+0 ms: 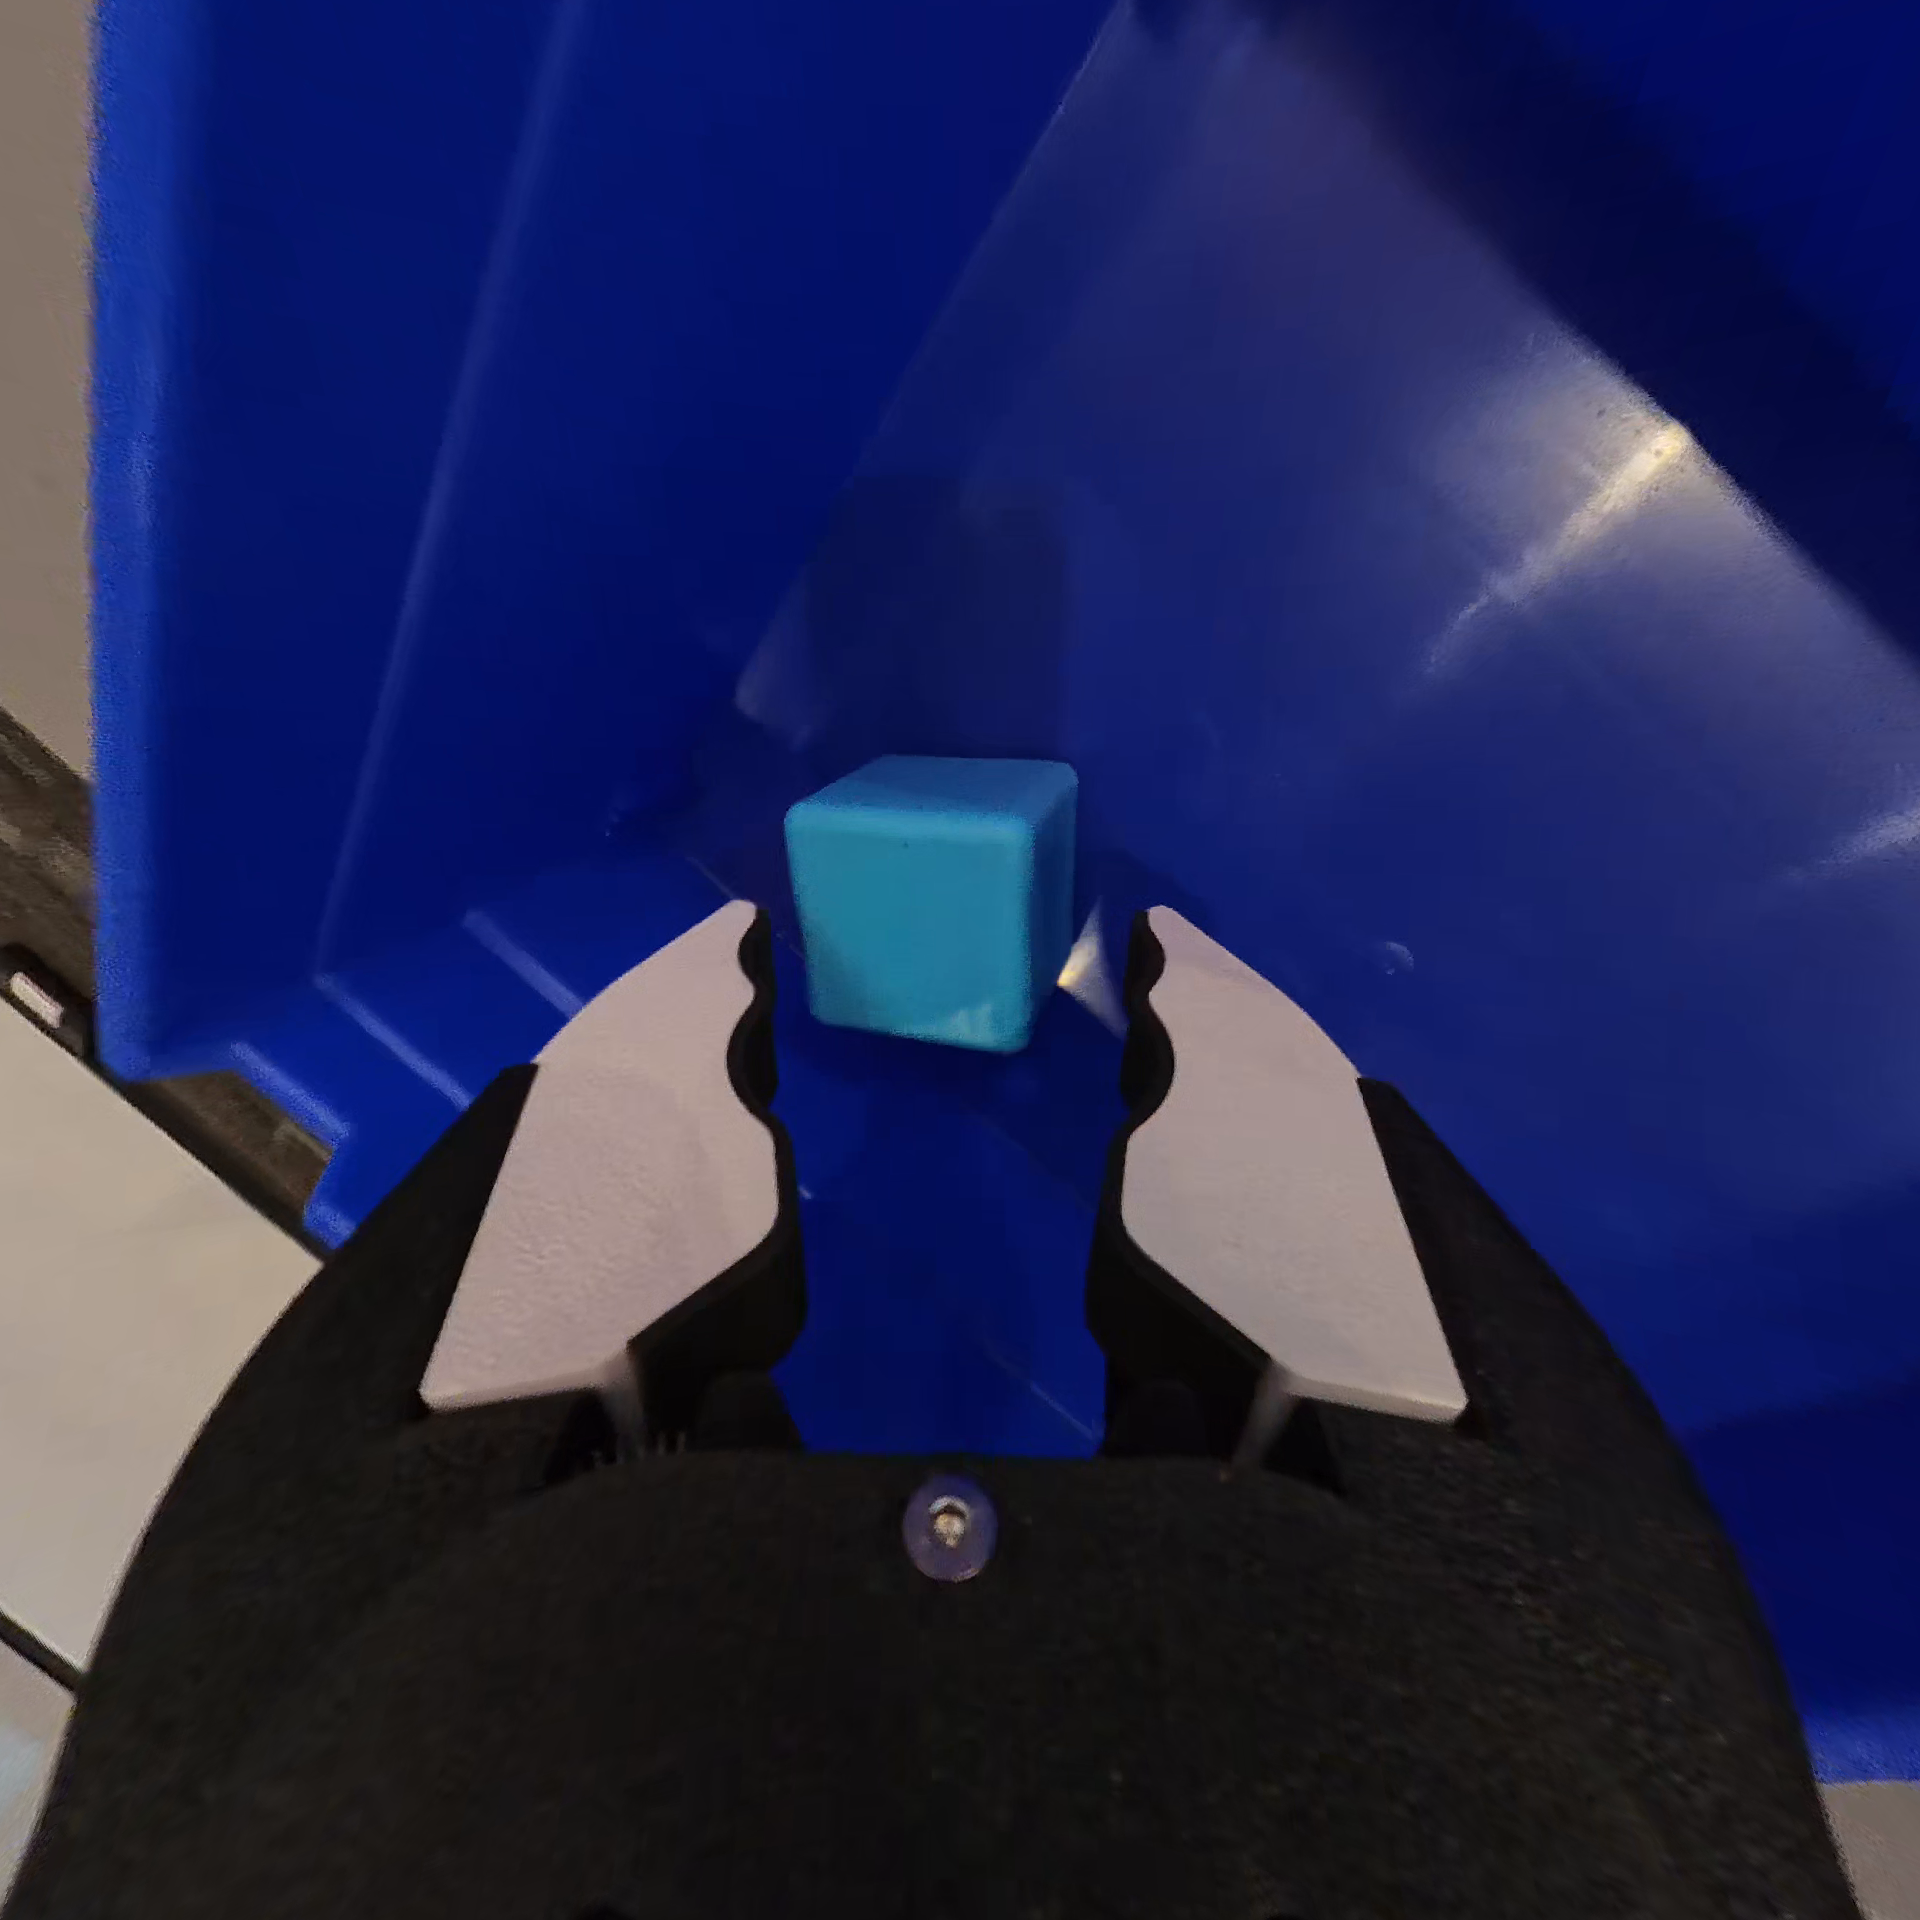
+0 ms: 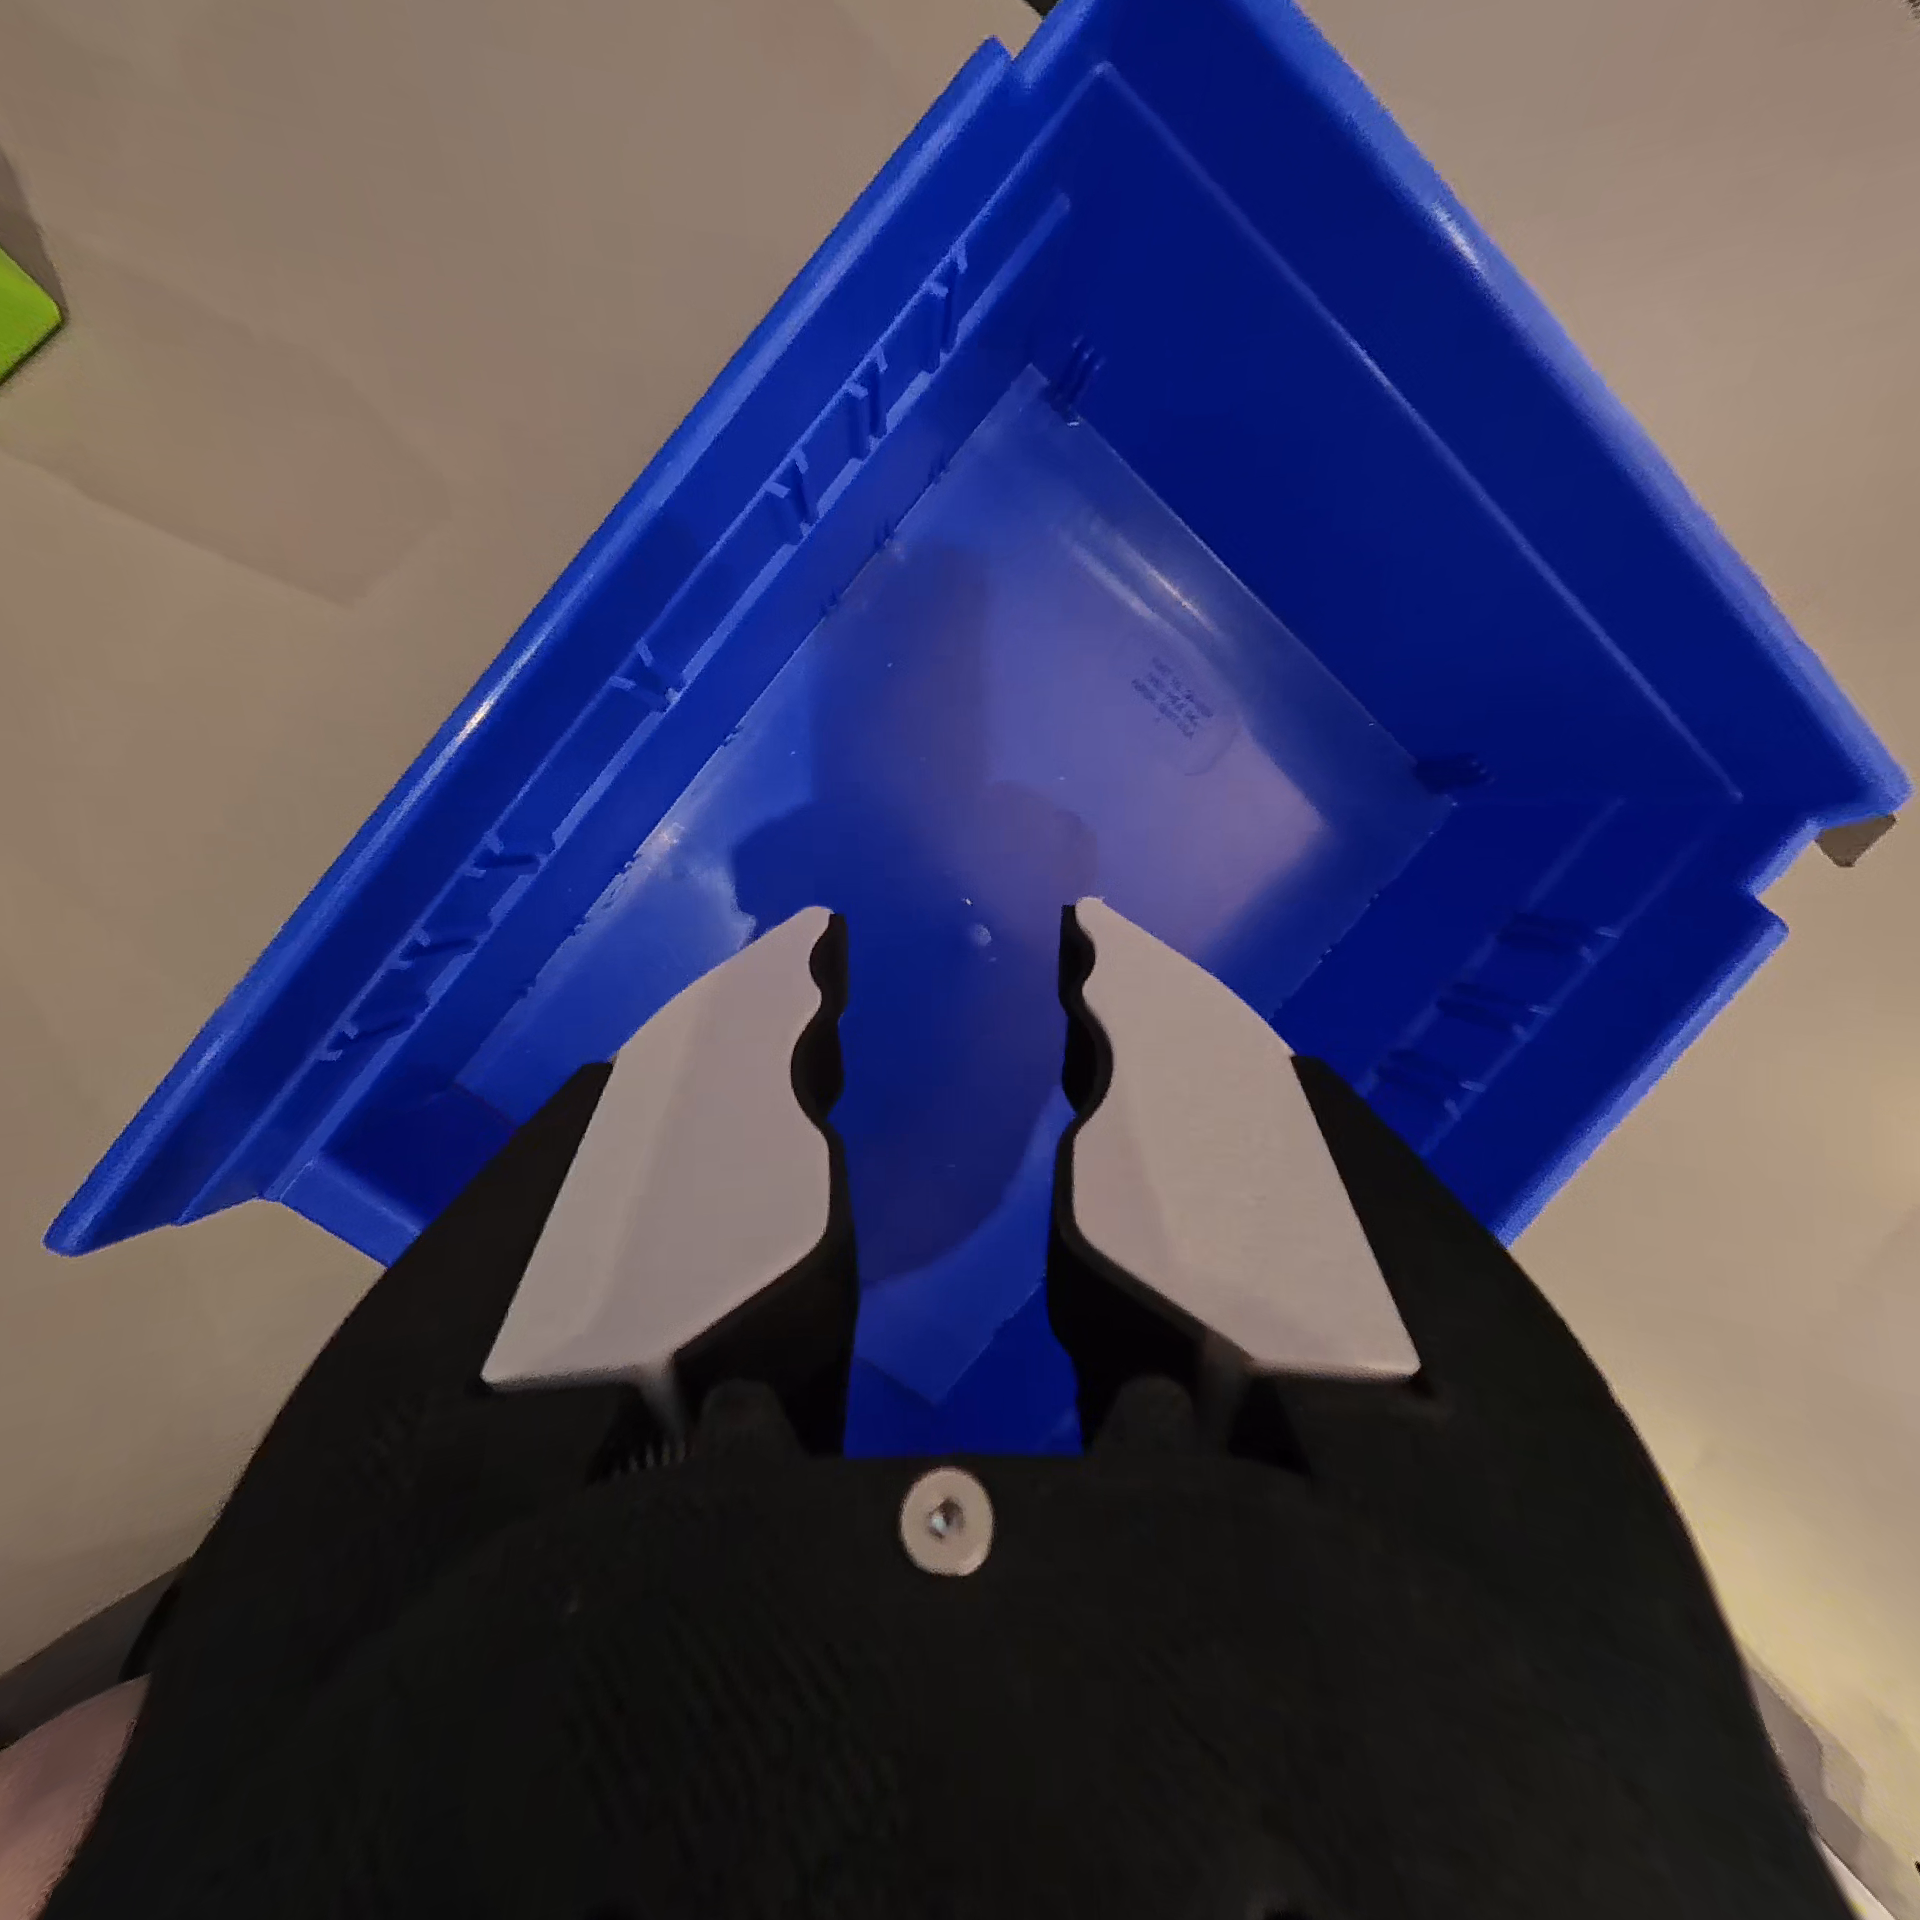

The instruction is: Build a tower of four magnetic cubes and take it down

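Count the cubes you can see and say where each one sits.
1: a light blue cube on the blue bin floor, just ahead of the open left gripper. Others may be hidden.

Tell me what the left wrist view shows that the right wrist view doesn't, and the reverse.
Left wrist only: a light blue cube on the bin floor, just ahead of the open left gripper, untouched. Right wrist only: the bin's ribbed rim, a green object at the far left edge, and the open right gripper. Both: the blue bin on a pale surface.
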### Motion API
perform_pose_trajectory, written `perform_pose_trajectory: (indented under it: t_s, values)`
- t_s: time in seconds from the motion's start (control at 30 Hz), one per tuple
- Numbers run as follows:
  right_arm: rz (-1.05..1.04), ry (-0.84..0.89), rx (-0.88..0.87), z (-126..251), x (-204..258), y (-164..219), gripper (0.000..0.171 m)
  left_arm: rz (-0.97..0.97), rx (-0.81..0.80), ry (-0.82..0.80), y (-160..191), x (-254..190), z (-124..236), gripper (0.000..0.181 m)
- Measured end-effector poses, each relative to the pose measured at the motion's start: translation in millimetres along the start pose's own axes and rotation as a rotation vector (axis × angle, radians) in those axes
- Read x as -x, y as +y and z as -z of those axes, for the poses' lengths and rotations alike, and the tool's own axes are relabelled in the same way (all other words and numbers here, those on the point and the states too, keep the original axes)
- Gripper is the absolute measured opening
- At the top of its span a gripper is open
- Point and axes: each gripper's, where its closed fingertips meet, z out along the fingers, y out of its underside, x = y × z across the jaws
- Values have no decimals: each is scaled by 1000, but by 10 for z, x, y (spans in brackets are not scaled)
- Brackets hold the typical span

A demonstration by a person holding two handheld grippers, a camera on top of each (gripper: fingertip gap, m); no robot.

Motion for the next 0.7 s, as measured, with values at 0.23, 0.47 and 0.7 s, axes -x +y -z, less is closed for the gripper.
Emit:
perform_pose_trajectory:
  t_s: [0.23,0.47,0.7]
  values:
    - [28,-22,20,-35,51,36,40,26,47,-11,21,33,-123,53]
    - [18,-37,-6,3,41,41,40,13,-6,-53,-49,-5,241,52]
    - [13,-32,-17,47,22,32,40,-72,-330,-160,-840,-393,1669,52]
